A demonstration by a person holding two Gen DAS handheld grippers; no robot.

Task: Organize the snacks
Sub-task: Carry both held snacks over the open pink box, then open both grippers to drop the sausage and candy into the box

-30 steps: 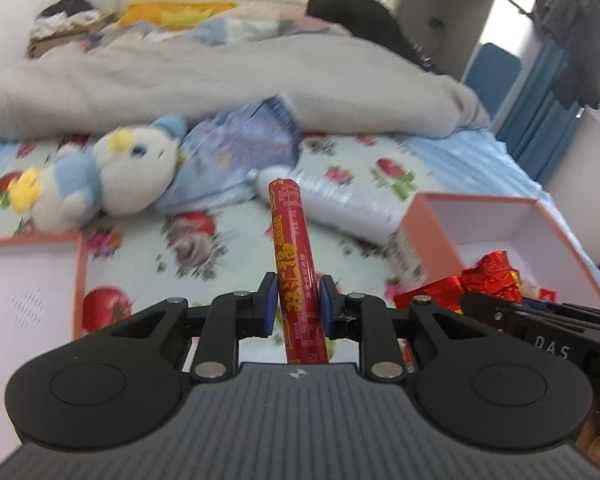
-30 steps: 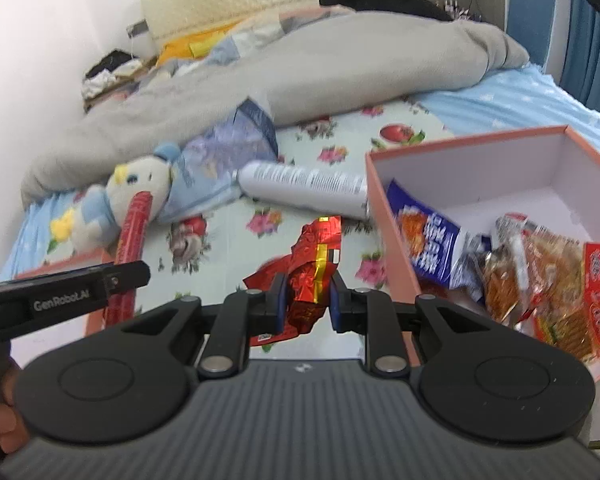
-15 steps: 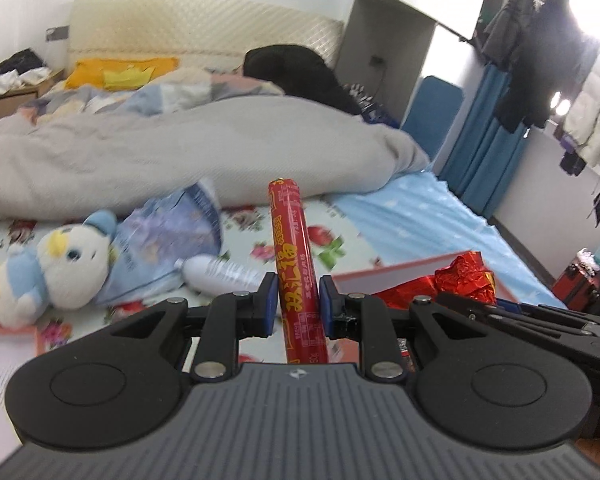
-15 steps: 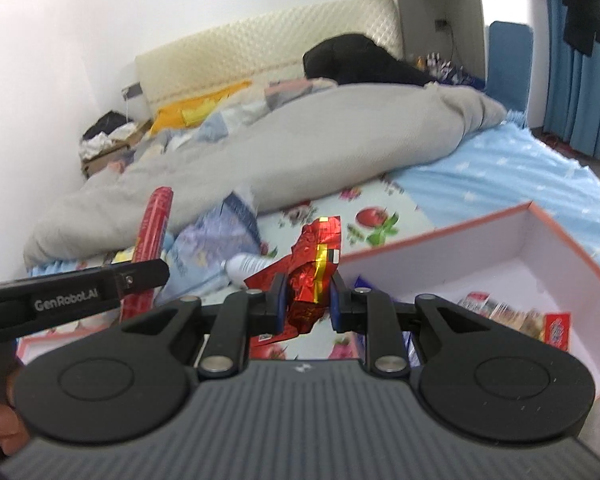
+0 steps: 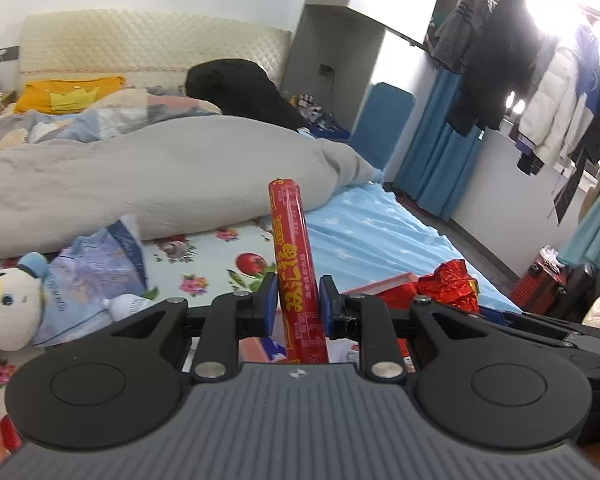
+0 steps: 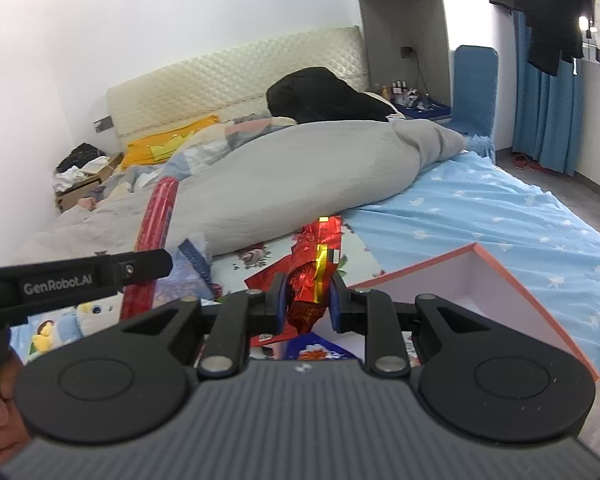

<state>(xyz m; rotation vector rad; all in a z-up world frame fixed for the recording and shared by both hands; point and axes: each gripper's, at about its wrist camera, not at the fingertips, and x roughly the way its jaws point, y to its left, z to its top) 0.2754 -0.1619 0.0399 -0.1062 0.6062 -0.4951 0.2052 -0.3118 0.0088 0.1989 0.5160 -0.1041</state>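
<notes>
Above the bed, we are lifting both snacks higher, jaws pinching sausage stick and red foil packet, nearing the box.

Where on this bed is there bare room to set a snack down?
Free: the blue star sheet between the grey duvet and the orange-rimmed box. Crowded: the floral patch around the plush toy, crumpled blue bag and white bottle.

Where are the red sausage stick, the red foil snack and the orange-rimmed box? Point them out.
red sausage stick (image 5: 294,264), left wrist view, middle of its wrapper.
red foil snack (image 6: 314,276), right wrist view, crinkled middle.
orange-rimmed box (image 6: 536,300), right wrist view, right rim.
</notes>
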